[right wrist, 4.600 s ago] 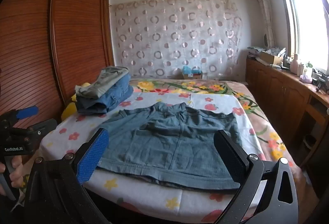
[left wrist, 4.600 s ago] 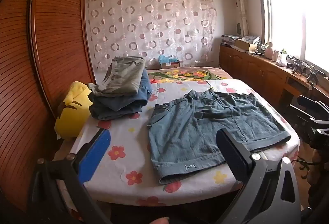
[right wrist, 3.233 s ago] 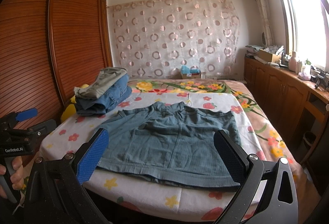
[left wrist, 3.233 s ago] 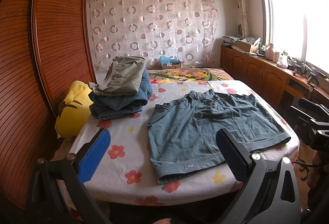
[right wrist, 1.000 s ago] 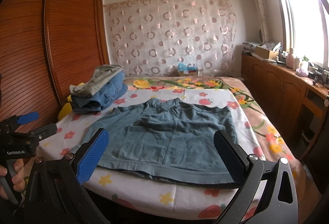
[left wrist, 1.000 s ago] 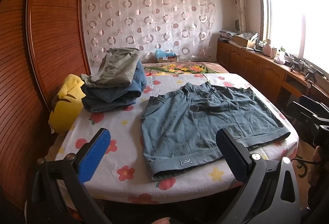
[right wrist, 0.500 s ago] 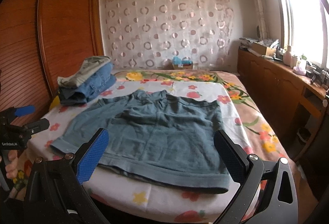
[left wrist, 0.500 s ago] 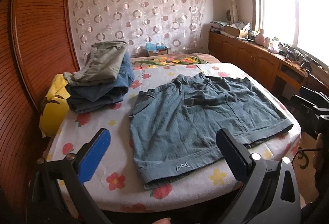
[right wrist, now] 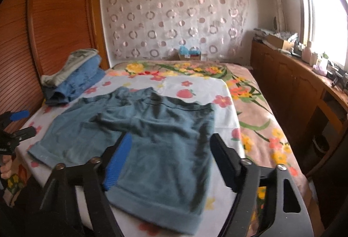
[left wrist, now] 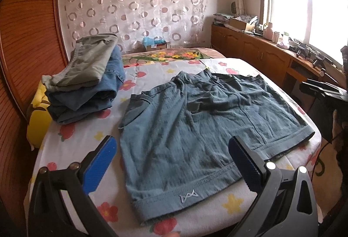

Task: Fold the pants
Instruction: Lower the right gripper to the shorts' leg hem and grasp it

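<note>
A pair of blue-grey denim shorts (left wrist: 195, 128) lies spread flat on the flowered bed sheet (left wrist: 82, 134), waistband toward the far wall and leg hems at the near edge. It also shows in the right wrist view (right wrist: 156, 134). My left gripper (left wrist: 171, 163) is open and empty, above the left leg hem. My right gripper (right wrist: 171, 161) is open and empty, above the right leg. The left gripper also shows at the left edge of the right wrist view (right wrist: 13, 128), and the right gripper at the right edge of the left wrist view (left wrist: 322, 89).
A stack of folded clothes (left wrist: 87, 78) sits at the far left of the bed, beside a yellow cushion (left wrist: 39, 115). A wooden wardrobe (right wrist: 54, 26) stands left. A wooden sideboard (left wrist: 271, 63) with small items runs under the window, right. A box (right wrist: 189, 53) is at the bed's head.
Both grippers have moved forward and down toward the near hems of the shorts. The right gripper has swung toward the right leg. Both stay open.
</note>
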Action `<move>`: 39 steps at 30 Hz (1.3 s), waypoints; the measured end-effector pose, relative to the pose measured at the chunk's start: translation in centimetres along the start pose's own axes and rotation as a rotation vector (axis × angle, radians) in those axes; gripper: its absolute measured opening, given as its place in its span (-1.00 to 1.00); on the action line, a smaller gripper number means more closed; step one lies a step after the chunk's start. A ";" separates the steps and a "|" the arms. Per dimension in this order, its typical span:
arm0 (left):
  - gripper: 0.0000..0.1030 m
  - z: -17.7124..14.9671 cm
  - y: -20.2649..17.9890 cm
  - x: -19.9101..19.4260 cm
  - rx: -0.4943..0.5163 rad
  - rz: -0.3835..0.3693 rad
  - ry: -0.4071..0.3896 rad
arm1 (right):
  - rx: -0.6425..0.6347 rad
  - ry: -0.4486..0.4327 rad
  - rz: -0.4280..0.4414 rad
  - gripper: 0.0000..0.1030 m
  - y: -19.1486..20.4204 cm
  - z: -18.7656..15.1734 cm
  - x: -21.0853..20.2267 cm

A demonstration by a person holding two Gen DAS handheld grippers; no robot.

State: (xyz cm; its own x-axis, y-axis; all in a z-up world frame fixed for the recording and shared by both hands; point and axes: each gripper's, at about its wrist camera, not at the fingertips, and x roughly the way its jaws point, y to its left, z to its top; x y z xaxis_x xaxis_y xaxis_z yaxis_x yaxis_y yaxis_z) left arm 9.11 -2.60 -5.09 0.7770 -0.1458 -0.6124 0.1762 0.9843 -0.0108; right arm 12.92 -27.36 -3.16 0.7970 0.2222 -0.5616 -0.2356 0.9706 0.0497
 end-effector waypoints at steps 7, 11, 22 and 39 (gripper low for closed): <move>1.00 0.0 0.1 1.6 0.011 -0.018 0.032 | 0.046 0.112 -0.007 -0.03 -4.3 1.2 4.7; 1.00 -0.7 0.3 2.5 -0.007 -0.028 0.064 | 0.077 0.176 -0.006 -0.09 -6.1 1.4 7.5; 1.00 -2.4 0.6 4.9 -0.021 -0.032 0.148 | 0.145 0.304 0.007 -0.29 -8.3 3.0 14.1; 1.00 -4.0 0.9 6.0 -0.028 -0.013 0.185 | 0.153 0.279 -0.088 -1.00 -9.6 4.7 15.6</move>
State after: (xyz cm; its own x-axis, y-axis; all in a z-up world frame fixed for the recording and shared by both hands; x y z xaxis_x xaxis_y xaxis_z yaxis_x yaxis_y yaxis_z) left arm 11.54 -2.17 -11.98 0.6496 -0.1401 -0.7472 0.1667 0.9852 -0.0398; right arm 30.22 -32.76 -8.57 0.6226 0.1231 -0.7728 -0.0691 0.9923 0.1024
